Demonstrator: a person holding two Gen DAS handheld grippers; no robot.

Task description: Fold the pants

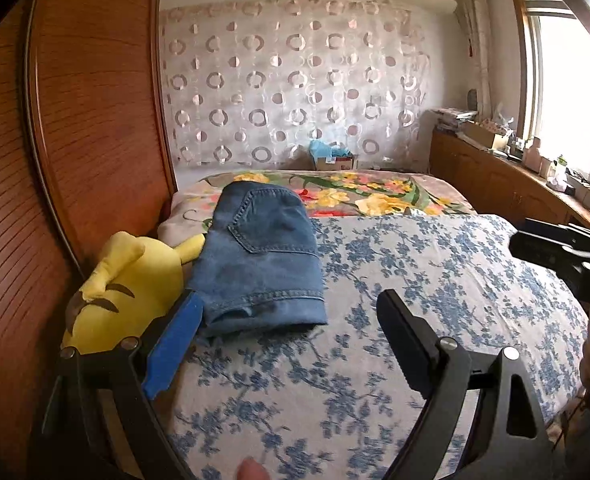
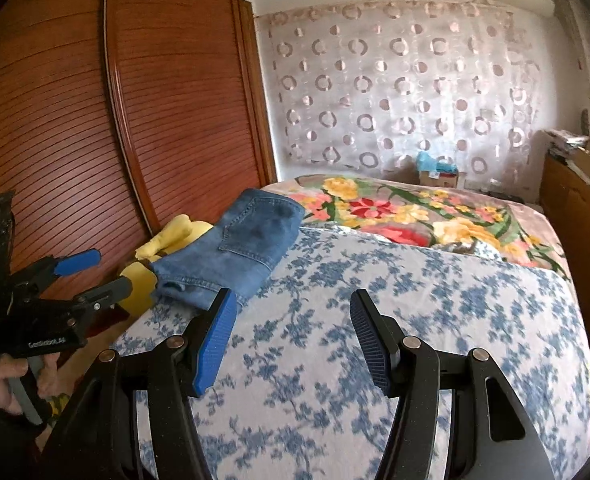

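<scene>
Denim pants point(image 1: 261, 256) are seen already folded into a compact stack on the blue-flowered bedspread point(image 1: 435, 280) near the bed's far left edge, touching a yellow plush toy point(image 1: 123, 292). The left gripper point(image 1: 291, 312) and right gripper point(image 2: 293, 316) are held above the bed with jaws released, nothing grasped. The folding is judged essentially finished; only a final tidying or withdrawal appears called for.

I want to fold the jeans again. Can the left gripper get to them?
Probably yes. The left gripper is open and empty, with the folded jeans lying just ahead by its blue pad. Only the yellow plush toy crowds the left side.
</scene>
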